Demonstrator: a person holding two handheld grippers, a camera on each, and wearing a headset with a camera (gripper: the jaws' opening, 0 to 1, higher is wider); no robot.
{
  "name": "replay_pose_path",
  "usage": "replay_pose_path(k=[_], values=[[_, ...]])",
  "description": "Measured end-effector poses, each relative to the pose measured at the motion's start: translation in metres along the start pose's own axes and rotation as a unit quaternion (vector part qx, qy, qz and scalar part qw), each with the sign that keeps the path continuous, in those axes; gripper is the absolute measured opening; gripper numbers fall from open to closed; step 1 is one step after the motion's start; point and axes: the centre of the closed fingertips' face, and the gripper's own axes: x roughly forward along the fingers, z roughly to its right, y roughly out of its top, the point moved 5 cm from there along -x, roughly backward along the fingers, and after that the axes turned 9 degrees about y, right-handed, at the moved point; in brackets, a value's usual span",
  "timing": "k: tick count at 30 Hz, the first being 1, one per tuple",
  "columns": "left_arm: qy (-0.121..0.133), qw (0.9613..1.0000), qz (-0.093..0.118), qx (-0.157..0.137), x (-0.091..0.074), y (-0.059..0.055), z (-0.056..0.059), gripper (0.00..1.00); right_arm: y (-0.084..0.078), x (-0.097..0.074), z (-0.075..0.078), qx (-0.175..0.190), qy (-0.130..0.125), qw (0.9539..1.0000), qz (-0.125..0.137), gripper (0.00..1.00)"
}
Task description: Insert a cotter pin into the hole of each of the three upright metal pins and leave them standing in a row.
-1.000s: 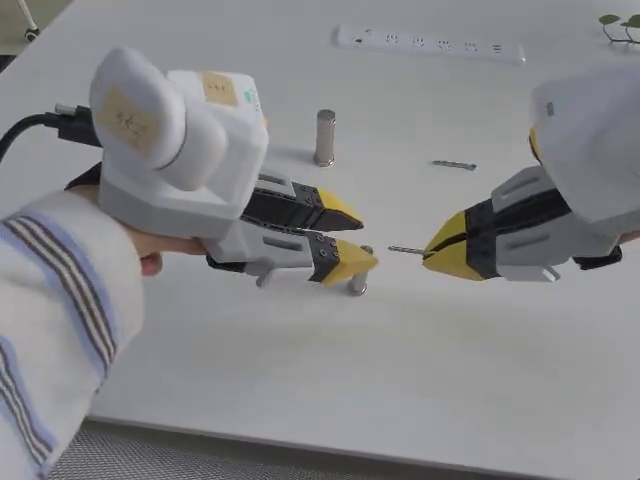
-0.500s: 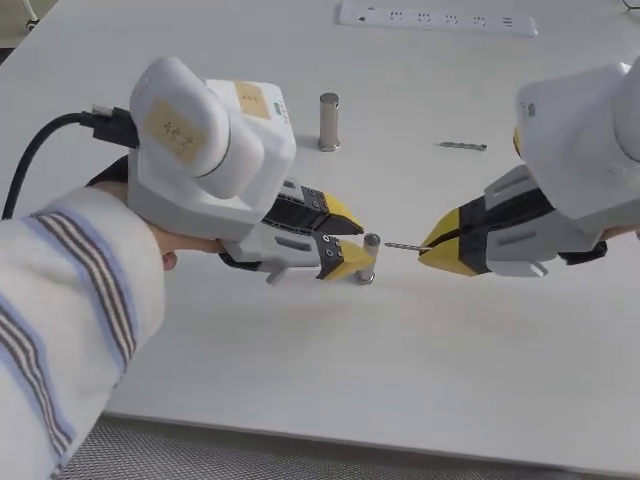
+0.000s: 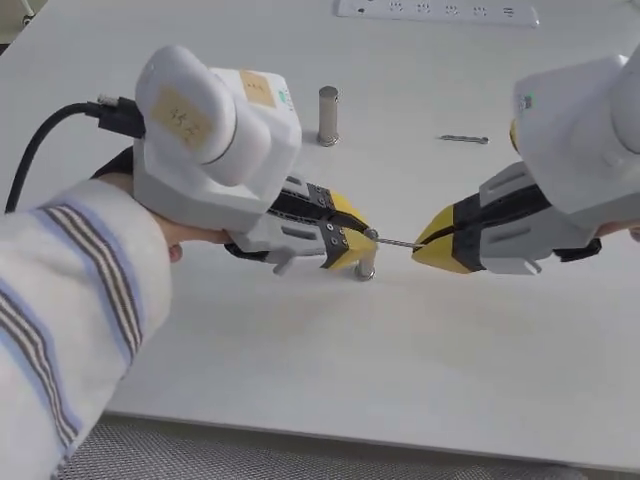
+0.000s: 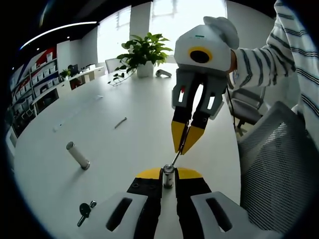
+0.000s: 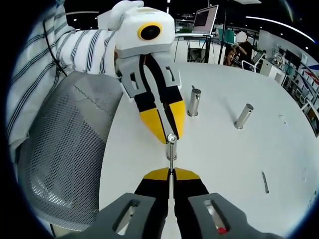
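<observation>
- Head view: you can count two upright metal pins and two cotter pins.
  - Your left gripper (image 3: 361,240) pinches one metal pin (image 3: 366,266) between its yellow tips, standing on the white table (image 3: 300,380).
  - The second metal pin (image 3: 328,115) stands well apart, farther in.
  - Your right gripper (image 3: 418,246) is pressed together on one cotter pin (image 3: 395,241). The pin's free end reaches the top of the pinched pin. You cannot tell whether it has entered the hole.
  - A loose cotter pin (image 3: 463,139) lies flat, farther in.
  - One power strip (image 3: 440,10) lies at the far side.
  - Bare tabletop runs from the grippers to the near edge.
- Left gripper view: you can count three metal pins.
  - One is in your jaws, the second stands at left, and a third metal pin (image 4: 84,210) is at lower left with a small dark part at its top.
  - There is open table at left. A mesh chair (image 4: 279,164) stands beyond the table edge at right.
- Right gripper view: again three metal pins. The two free ones stand apart at upper right, with bare table around them.
</observation>
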Motion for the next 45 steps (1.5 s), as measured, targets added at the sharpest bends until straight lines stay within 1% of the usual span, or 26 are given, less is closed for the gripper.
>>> replay_pose_path(k=[3,17,19,21,26,28,30,31,33,35,37,39,43,45], values=[[-0.006,0.9999,-0.001,-0.009,0.0,0.0,0.002,0.06,0.001,0.001,0.0,0.003,0.0,1.0,0.004,0.0],[0.0,0.9999,-0.001,-0.015,0.0,0.002,0.004,0.05,0.013,0.01,0.001,-0.007,-0.002,0.9999,0.012,0.0],[-0.001,0.9999,-0.001,-0.016,0.001,0.002,0.004,0.05,0.015,0.012,0.001,-0.007,-0.001,0.9999,0.012,0.0],[-0.002,0.9999,0.0,-0.016,0.001,0.002,0.004,0.05,0.016,0.013,0.001,0.001,0.005,0.9999,0.014,0.0],[-0.001,0.9999,0.0,-0.016,0.002,0.002,0.004,0.05,0.019,0.015,0.001,-0.006,0.004,0.9998,0.017,0.0],[-0.001,0.9999,0.0,-0.017,0.002,0.002,0.003,0.05,0.018,0.015,0.002,-0.002,0.006,0.9999,0.015,0.0],[-0.001,0.9998,0.0,-0.018,0.002,0.002,0.003,0.05,0.018,0.014,0.002,-0.004,-0.001,0.9998,0.017,0.0],[0.0,0.9998,0.0,-0.018,0.002,0.002,0.003,0.05,0.017,0.014,0.003,-0.003,-0.006,0.9998,0.018,0.01],[0.0,0.9998,0.001,-0.018,0.002,0.002,0.003,0.05,0.016,0.012,0.003,0.0,-0.005,0.9999,0.016,0.07],[0.0,0.9999,0.001,-0.017,0.002,0.002,0.003,0.05,0.014,0.011,0.003,0.003,-0.005,0.9999,0.015,0.1],[0.0,0.9998,0.001,-0.018,0.002,0.002,0.002,0.05,0.013,0.01,0.002,0.008,-0.003,0.9999,0.012,0.09],[0.001,0.9999,0.0,-0.016,0.002,0.002,0.002,0.05,0.011,0.009,0.002,0.012,-0.003,0.9998,0.014,0.05],[0.001,0.9999,0.001,-0.015,0.002,0.002,0.002,0.05,0.013,0.005,0.003,0.028,-0.005,0.9992,0.026,0.04],[0.001,0.9999,0.001,-0.014,0.002,0.002,0.002,0.05,0.016,0.004,0.003,0.032,-0.005,0.9988,0.038,0.01]])
